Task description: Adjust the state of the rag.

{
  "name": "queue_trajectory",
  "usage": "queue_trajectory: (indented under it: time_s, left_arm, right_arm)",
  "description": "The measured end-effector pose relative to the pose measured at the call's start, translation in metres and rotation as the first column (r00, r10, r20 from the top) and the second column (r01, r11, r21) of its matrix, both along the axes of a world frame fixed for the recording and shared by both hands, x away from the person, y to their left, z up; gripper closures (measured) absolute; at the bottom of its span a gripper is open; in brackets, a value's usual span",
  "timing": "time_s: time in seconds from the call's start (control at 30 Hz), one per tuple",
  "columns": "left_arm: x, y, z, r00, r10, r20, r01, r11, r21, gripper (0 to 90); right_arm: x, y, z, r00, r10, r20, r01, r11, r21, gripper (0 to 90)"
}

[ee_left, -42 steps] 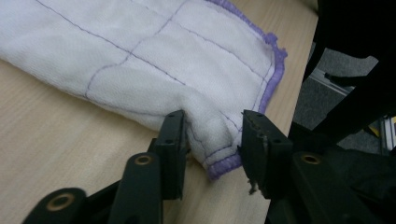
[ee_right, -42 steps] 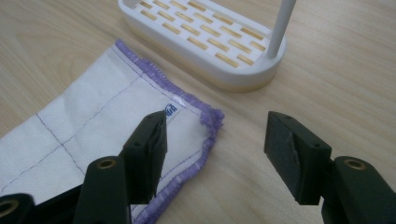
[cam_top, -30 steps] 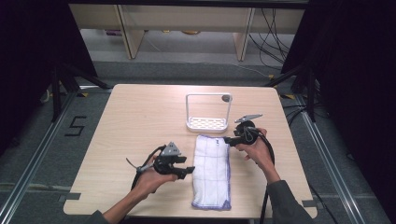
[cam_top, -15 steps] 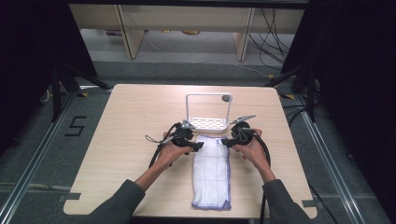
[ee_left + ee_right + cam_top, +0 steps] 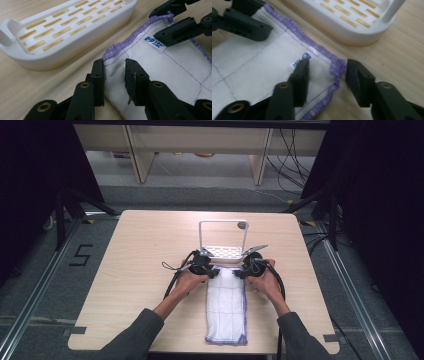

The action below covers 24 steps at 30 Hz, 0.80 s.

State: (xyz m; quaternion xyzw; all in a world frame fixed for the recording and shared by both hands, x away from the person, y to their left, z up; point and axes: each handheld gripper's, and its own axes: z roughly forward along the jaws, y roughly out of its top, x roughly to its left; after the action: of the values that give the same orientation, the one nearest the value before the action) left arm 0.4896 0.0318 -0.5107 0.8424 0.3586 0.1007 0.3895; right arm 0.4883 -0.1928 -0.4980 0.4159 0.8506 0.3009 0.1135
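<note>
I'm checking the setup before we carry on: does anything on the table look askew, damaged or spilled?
Nothing stands out. The white cloth lies flat and folded, its purple edging intact, just short of the white slotted rack. The left gripper and right gripper each straddle a far corner of it, jaws open.

High view looks down — gripper views close, low, sharing cloth (image 5: 226,303) edge, rack (image 5: 223,251)

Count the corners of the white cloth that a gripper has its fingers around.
2: the left gripper brackets one far corner of the white purple-edged cloth, the right gripper the other; both near corners lie free.
</note>
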Motion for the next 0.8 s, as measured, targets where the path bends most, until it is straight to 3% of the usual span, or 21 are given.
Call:
queue_trajectory:
  time_s: [0.27,0.3,0.37,0.43,0.47,0.5,0.53,0.57,0.67,0.7,0.8]
  left_arm:
    - [0.000,0.003,-0.001,0.9998,-0.020,0.009,0.020,0.9997,-0.016,77.4]
    - [0.000,0.003,0.000,0.9998,-0.019,0.009,0.019,0.9996,-0.022,78.2]
    - [-0.001,0.004,0.001,0.9996,-0.024,0.012,0.024,0.9994,-0.026,79.3]
    - [-0.001,0.005,0.003,0.9993,-0.030,0.022,0.031,0.9992,-0.025,80.4]
    - [-0.003,0.005,0.004,0.9995,-0.026,0.018,0.026,0.9993,-0.025,81.2]
    - [-0.002,0.006,0.005,0.9990,-0.038,0.023,0.039,0.9990,-0.024,81.8]
    - [-0.003,0.007,0.006,0.9992,-0.034,0.020,0.035,0.9988,-0.035,82.0]
    - [-0.003,0.008,0.007,0.9992,-0.036,0.017,0.037,0.9984,-0.043,82.3]
    - [-0.004,0.012,0.013,0.9991,-0.033,0.026,0.035,0.9963,-0.079,82.6]
    - [-0.004,0.013,0.015,0.9992,-0.032,0.024,0.034,0.9957,-0.086,82.7]
    - [-0.008,0.015,0.022,0.9979,-0.042,0.049,0.045,0.9959,-0.079,83.1]
  right_arm:
    - [0.001,-0.004,-0.003,0.9996,0.022,-0.019,-0.021,0.996,0.083,76.9]
    - [0.002,-0.005,-0.004,0.9995,0.030,-0.005,-0.029,0.996,0.086,79.7]
    - [-0.001,-0.003,-0.002,0.9995,0.009,-0.029,-0.006,0.995,0.095,82.4]
    - [0.000,-0.003,-0.003,0.9996,0.026,0.008,-0.027,0.994,0.102,83.6]
    - [-0.002,-0.001,-0.002,0.9998,0.008,-0.019,-0.006,0.993,0.120,83.9]
    - [-0.001,-0.004,0.000,0.9991,0.039,0.020,-0.040,0.995,0.088,84.1]
    - [-0.002,-0.003,0.003,0.9994,0.033,0.010,-0.034,0.995,0.097,84.2]
    - [-0.003,-0.003,0.004,0.9985,0.035,0.042,-0.039,0.994,0.103,84.3]
    - [-0.008,-0.005,0.014,0.9984,0.038,0.042,-0.043,0.992,0.117,84.4]
    - [-0.008,-0.004,0.014,0.9976,0.034,0.060,-0.041,0.991,0.129,84.4]
    - [-0.009,-0.004,0.016,0.9958,0.043,0.080,-0.053,0.990,0.128,84.4]
